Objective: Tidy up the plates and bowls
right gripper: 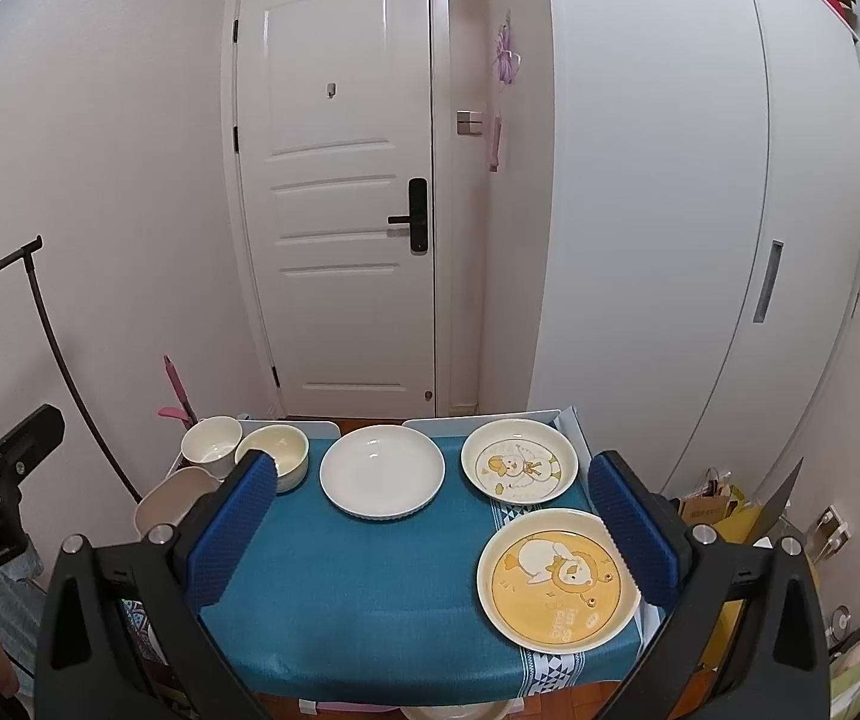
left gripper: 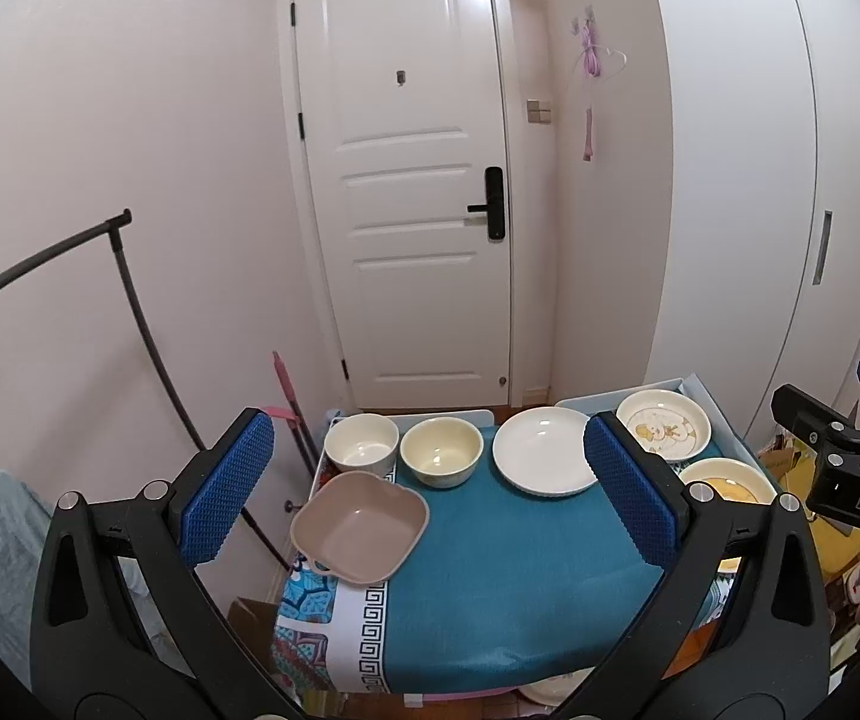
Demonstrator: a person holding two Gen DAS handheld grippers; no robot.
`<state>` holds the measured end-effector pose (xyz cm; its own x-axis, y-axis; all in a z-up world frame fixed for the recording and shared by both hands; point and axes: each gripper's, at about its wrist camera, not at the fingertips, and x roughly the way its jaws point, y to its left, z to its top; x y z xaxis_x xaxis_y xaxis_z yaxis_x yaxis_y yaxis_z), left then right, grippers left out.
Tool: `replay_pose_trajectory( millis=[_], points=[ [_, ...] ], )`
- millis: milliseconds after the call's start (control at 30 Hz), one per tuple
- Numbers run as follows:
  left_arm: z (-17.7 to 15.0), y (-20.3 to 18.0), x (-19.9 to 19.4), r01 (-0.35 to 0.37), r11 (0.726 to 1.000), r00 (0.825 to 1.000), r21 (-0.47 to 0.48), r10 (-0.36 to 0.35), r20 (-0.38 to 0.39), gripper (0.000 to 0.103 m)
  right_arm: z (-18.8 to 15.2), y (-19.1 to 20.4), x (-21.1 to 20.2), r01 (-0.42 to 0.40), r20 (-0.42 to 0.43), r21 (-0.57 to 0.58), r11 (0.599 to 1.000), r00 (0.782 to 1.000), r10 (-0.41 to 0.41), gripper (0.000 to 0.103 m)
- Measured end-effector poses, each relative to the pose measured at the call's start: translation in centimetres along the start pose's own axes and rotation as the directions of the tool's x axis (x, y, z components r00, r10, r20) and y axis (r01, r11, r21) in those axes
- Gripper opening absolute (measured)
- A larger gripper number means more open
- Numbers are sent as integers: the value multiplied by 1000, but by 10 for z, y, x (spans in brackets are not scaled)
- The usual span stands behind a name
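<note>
Both hand-held grippers hover above the near edge of a small bench (right gripper: 370,600) covered with a teal cloth, and neither holds anything. The left hand-held gripper (left gripper: 430,489) stands wide apart, its blue ribbed pads (left gripper: 232,486) spread well clear of the dishes. The right hand-held gripper (right gripper: 433,531) is likewise spread wide, with its right pad just beside the yellow duck plate (right gripper: 556,588) in the picture.

Along the far edge of the bench, from left to right, stand a white bowl (left gripper: 362,443), a cream bowl (left gripper: 442,450) just beside it, a plain white plate (left gripper: 541,450), and a white plate with a duck drawing (right gripper: 519,461). The yellow duck plate lies at the near right corner, just in front of the white duck plate. At the left edge a square beige bowl (left gripper: 361,525) sits tilted, hanging partly over the side of the bench.

Behind the bench is a white door (right gripper: 340,180) with a black handle (right gripper: 415,217), and to the right a tall white wardrobe (right gripper: 700,210). A dark clothes rail (left gripper: 70,252) curves along the left wall.
</note>
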<state>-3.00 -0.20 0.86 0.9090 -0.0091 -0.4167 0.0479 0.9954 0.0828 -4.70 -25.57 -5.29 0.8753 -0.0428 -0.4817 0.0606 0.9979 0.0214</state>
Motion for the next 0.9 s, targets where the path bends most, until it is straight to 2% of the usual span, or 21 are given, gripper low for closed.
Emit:
replay_pose_trajectory(
  millis=[900],
  points=[
    [3, -2, -1, 1, 1000, 1000, 3, -1, 5, 103, 1, 0, -2, 7, 6, -6, 1000, 1000, -7, 103]
  ],
)
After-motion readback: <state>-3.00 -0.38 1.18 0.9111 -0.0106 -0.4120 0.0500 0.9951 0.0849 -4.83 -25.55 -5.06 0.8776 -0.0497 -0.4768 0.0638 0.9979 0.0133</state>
